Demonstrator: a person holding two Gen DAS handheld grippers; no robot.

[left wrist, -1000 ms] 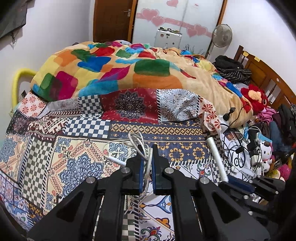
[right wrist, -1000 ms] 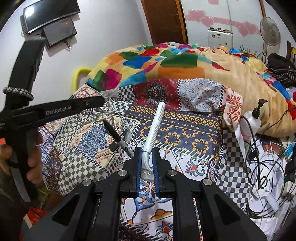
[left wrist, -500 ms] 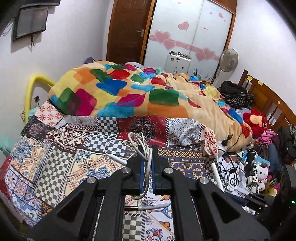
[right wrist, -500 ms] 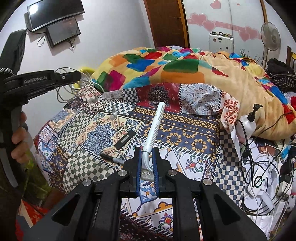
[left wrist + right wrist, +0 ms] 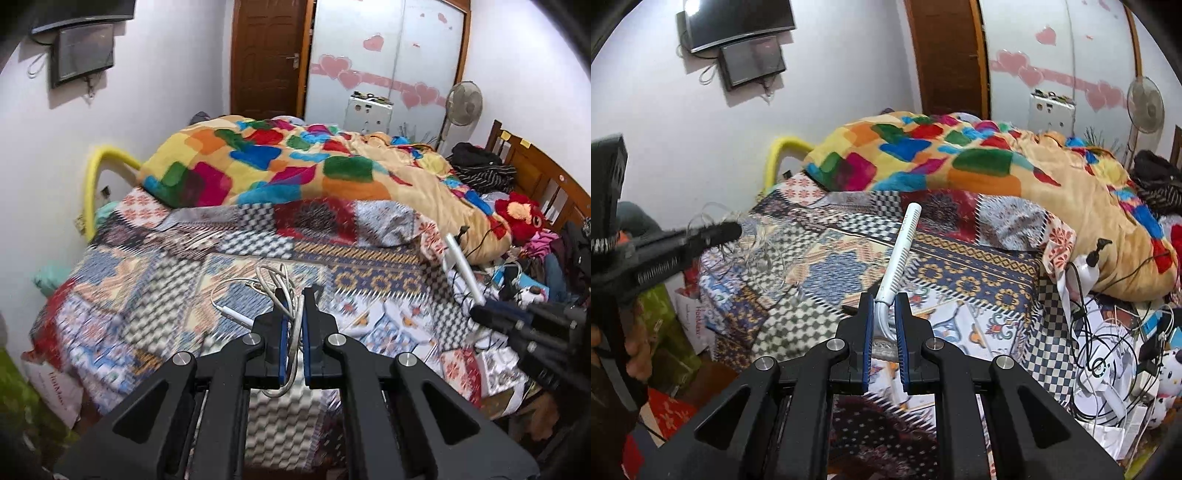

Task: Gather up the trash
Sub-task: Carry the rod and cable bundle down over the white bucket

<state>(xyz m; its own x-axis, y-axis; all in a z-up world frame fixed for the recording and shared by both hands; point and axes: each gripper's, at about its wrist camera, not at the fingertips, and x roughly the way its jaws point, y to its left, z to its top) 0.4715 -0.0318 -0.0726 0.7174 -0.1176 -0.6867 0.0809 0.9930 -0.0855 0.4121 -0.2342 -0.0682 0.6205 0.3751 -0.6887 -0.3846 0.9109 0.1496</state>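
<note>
My left gripper (image 5: 293, 299) is shut on a tangled white cable (image 5: 273, 280), held in the air above the patterned bedspread (image 5: 155, 280). In the right wrist view the left gripper (image 5: 731, 230) shows at the left with the cable (image 5: 757, 243) hanging from it. My right gripper (image 5: 884, 301) is shut on a white ribbed tube (image 5: 901, 251) that sticks up and forward over the bed. The tube (image 5: 461, 266) and right gripper (image 5: 480, 314) also show at the right in the left wrist view.
A colourful blanket (image 5: 288, 166) is heaped on the bed. A pile of cables, chargers and toys (image 5: 1108, 362) lies at the bed's right side. A pump bottle (image 5: 1089, 266) stands near it. A green bag (image 5: 661, 325) sits on the floor at left.
Both grippers have lifted and drawn back from the bed with their loads. The black pen and small dark item on the bedspread are no longer in sight.
</note>
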